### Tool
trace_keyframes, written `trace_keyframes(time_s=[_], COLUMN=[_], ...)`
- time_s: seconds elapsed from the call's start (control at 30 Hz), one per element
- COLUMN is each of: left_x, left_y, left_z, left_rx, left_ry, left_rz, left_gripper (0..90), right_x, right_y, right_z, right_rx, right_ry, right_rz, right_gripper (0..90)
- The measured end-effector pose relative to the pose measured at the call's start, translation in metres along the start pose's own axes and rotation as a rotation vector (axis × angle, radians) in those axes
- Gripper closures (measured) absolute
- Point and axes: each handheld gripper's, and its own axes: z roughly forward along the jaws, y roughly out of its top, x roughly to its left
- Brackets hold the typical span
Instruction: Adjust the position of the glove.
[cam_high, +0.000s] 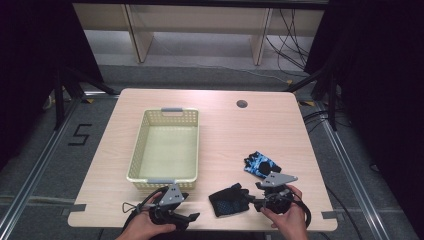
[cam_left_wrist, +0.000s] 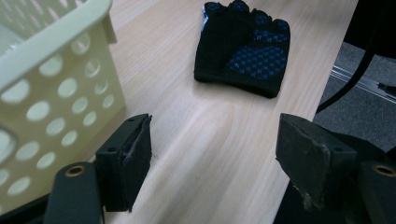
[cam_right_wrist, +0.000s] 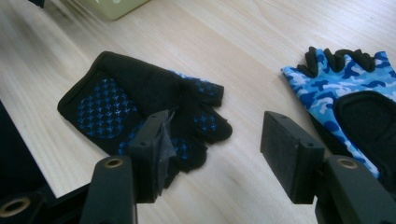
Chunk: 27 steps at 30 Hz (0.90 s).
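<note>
A black fingerless glove (cam_high: 227, 199) with blue dots lies palm up near the table's front edge, also seen as the black glove (cam_left_wrist: 243, 49) and black glove (cam_right_wrist: 140, 105). A blue camouflage glove (cam_high: 261, 163) lies behind it to the right, and the camouflage glove (cam_right_wrist: 348, 95) reaches the right gripper view's edge. My right gripper (cam_high: 251, 202) is open just right of the black glove, its left jaw over the glove's fingers; the right gripper (cam_right_wrist: 215, 149) holds nothing. My left gripper (cam_high: 192, 216) is open at the front edge, and the left gripper (cam_left_wrist: 215, 154) is empty.
A cream perforated basket (cam_high: 137, 150) with grey handles stands on the left half of the wooden table (cam_high: 240, 130), its wall (cam_left_wrist: 56, 93) close beside my left gripper. A round cable hole (cam_high: 242, 104) sits near the far edge.
</note>
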Motion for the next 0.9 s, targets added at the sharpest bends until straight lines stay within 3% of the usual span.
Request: trace_keyframes(time_s=[0.07, 0.1, 0.13, 0.23, 0.27, 0.3, 0.33, 0.37, 0.4, 0.43, 0.47, 0.5, 0.53, 0.57, 0.6, 0.73, 0.77, 0.8, 0.9], left_x=[0.000, -0.002, -0.003, -0.005, -0.004, -0.005, -0.007, -0.006, -0.008, -0.006, -0.008, -0.007, -0.007, -0.009, -0.010, -0.011, -0.011, -0.011, -0.010], left_y=[0.003, 0.004, 0.007, 0.011, 0.014, 0.015, 0.016, 0.018, 0.019, 0.021, 0.022, 0.023, 0.025, 0.025, 0.026, 0.031, 0.032, 0.033, 0.033], left_z=[0.003, 0.006, 0.009, 0.016, 0.017, 0.020, 0.023, 0.024, 0.027, 0.028, 0.031, 0.032, 0.035, 0.038, 0.040, 0.049, 0.051, 0.052, 0.057], left_rx=[0.016, 0.003, 0.008, 0.006, 0.025, 0.015, 0.002, 0.017, 0.001, 0.009, 0.008, 0.021, 0.026, 0.019, 0.028, 0.040, 0.041, 0.043, 0.054], left_ry=[0.000, -0.008, -0.011, -0.011, -0.005, 0.001, 0.008, 0.007, 0.014, 0.008, 0.008, 0.007, 0.011, 0.017, 0.014, 0.029, 0.032, 0.039, 0.040], left_rz=[0.023, -0.001, 0.019, 0.022, 0.058, 0.060, 0.050, 0.065, 0.046, 0.074, 0.055, 0.084, 0.100, 0.079, 0.087, 0.099, 0.095, 0.097, 0.098], left_gripper=[28.4, 28.4, 29.0, 32.3, 33.5, 34.6, 35.5, 36.0, 37.1, 38.8, 39.6, 41.1, 42.7, 43.8, 44.9, 47.0, 47.2, 47.5, 48.5], right_x=[-0.002, -0.002, -0.002, -0.004, -0.005, -0.005, -0.006, -0.007, -0.008, -0.009, -0.009, -0.009, -0.009, -0.009, -0.010, -0.012, -0.012, -0.013, -0.012], right_y=[0.003, 0.003, 0.003, 0.007, 0.007, 0.007, 0.007, 0.008, 0.008, 0.008, 0.008, 0.009, 0.008, 0.009, 0.010, 0.010, 0.011, 0.010, 0.010], right_z=[0.005, 0.005, 0.008, 0.009, 0.010, 0.014, 0.014, 0.015, 0.015, 0.018, 0.019, 0.019, 0.024, 0.024, 0.025, 0.034, 0.035, 0.037, 0.039], right_rx=[0.006, 0.006, -0.018, 0.018, 0.019, -0.009, -0.001, 0.002, 0.017, 0.007, 0.011, 0.031, -0.006, 0.026, 0.043, 0.039, 0.052, 0.040, 0.059], right_ry=[0.005, 0.005, -0.001, 0.016, 0.016, 0.009, 0.014, 0.016, 0.027, 0.028, 0.028, 0.040, 0.033, 0.046, 0.054, 0.058, 0.069, 0.060, 0.078], right_rz=[-0.007, -0.007, -0.004, -0.008, -0.020, -0.015, -0.017, -0.016, -0.020, -0.015, -0.016, -0.008, -0.009, 0.000, -0.005, -0.020, 0.006, -0.017, 0.011], right_gripper=[45.8, 45.8, 46.5, 49.0, 49.7, 49.9, 50.8, 51.9, 52.5, 53.5, 53.8, 54.0, 54.8, 55.5, 56.1, 56.6, 56.7, 56.9, 56.9])
